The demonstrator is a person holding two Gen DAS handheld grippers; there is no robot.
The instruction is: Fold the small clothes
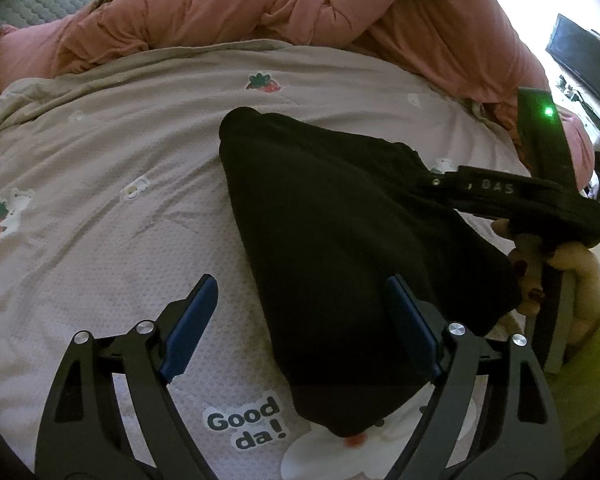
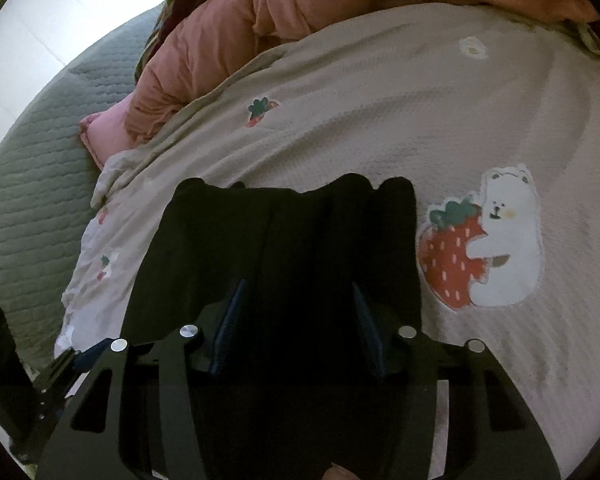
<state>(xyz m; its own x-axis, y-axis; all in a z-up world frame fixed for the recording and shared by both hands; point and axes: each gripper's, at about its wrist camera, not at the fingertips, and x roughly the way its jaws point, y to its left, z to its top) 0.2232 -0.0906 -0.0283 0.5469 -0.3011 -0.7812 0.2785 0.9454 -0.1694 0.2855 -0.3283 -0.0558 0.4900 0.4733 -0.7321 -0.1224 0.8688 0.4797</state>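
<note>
A black garment (image 1: 340, 260) lies folded on the beige printed bedspread (image 1: 120, 160), narrowing toward the near end. My left gripper (image 1: 300, 316) is open wide just above it. Its right finger (image 1: 412, 320) is over the cloth and its left finger (image 1: 192, 320) over bare bedspread. My right gripper (image 1: 432, 180) reaches in from the right, held by a person's hand (image 1: 540, 268), with its tips at the garment's right edge. In the right wrist view the right gripper (image 2: 298, 312) has its pads apart with the black garment (image 2: 300, 232) between and beneath them. I see no pinch.
A bunched pink duvet (image 1: 220, 12) lies along the far side of the bedspread (image 2: 380, 120). A green quilted cover (image 2: 28, 180) lies to the left, beside the pink duvet (image 2: 220, 40). A dark screen (image 1: 584, 56) hangs on the wall at far right.
</note>
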